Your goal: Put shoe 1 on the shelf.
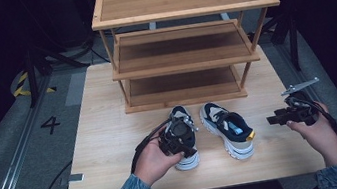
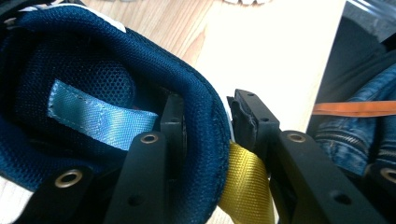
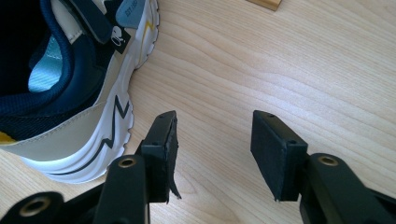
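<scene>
- The left gripper (image 1: 179, 138) was clamped on the padded navy heel collar of the left-hand navy, beige and white sneaker (image 2: 116, 93); one jaw sat inside the shoe, the other outside against the yellow heel tab (image 2: 245, 182).
- That sneaker stood near the front edge of the light wooden desk (image 1: 111, 128), just before the three-tier bamboo shoe rack (image 1: 178, 2).
- The matching right-hand sneaker (image 1: 227, 128) stood just beside it.
- The right gripper (image 3: 212, 149) hovered near the desk's right edge, jaws apart and empty, beside that sneaker's sole.
</scene>
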`<state>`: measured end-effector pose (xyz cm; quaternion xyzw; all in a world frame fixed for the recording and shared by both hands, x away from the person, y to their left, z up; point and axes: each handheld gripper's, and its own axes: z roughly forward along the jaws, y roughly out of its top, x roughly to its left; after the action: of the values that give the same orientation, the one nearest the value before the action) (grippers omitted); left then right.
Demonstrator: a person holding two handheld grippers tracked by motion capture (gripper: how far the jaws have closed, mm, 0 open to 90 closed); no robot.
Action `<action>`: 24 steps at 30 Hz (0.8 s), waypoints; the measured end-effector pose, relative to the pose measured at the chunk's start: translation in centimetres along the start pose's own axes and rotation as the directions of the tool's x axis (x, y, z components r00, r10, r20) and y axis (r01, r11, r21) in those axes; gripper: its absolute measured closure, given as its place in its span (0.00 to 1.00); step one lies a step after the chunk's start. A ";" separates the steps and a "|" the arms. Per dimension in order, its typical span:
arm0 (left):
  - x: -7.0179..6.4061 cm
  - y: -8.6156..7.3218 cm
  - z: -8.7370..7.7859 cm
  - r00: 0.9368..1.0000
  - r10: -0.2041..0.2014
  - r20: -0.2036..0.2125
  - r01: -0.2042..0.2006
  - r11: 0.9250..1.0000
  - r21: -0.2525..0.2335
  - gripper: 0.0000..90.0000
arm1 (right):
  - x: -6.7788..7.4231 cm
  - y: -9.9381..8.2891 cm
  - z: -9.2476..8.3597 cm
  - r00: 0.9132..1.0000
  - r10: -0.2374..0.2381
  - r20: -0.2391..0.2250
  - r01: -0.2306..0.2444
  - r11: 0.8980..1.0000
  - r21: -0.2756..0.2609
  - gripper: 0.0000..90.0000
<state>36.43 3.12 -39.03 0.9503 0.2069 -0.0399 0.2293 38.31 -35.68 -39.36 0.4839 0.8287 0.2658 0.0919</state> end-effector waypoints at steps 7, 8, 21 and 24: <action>0.8 1.1 -1.2 0.999 0.008 -0.032 -0.008 1.000 -0.003 0.75 | 0.3 0.0 -1.2 1.000 -0.001 0.014 0.001 1.000 -0.023 0.58; 0.9 1.3 -1.4 0.999 0.007 -0.031 -0.007 1.000 -0.003 0.75 | 0.3 -0.1 -1.3 1.000 0.000 0.015 0.000 1.000 -0.025 0.58; 4.7 3.6 -2.2 0.997 0.038 -0.062 -0.039 0.999 -0.019 0.75 | -0.3 -1.5 -1.8 0.999 0.034 0.027 -0.033 0.999 -0.019 0.58; 5.6 4.0 -2.1 0.996 0.040 -0.077 -0.041 0.999 -0.012 0.74 | -0.3 -1.5 -1.9 0.999 0.035 0.029 -0.035 0.999 -0.022 0.58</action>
<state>43.09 2.93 -36.41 0.9535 0.1966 0.0028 0.2283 36.56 -37.13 -38.60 0.5012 0.8158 0.2690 0.1045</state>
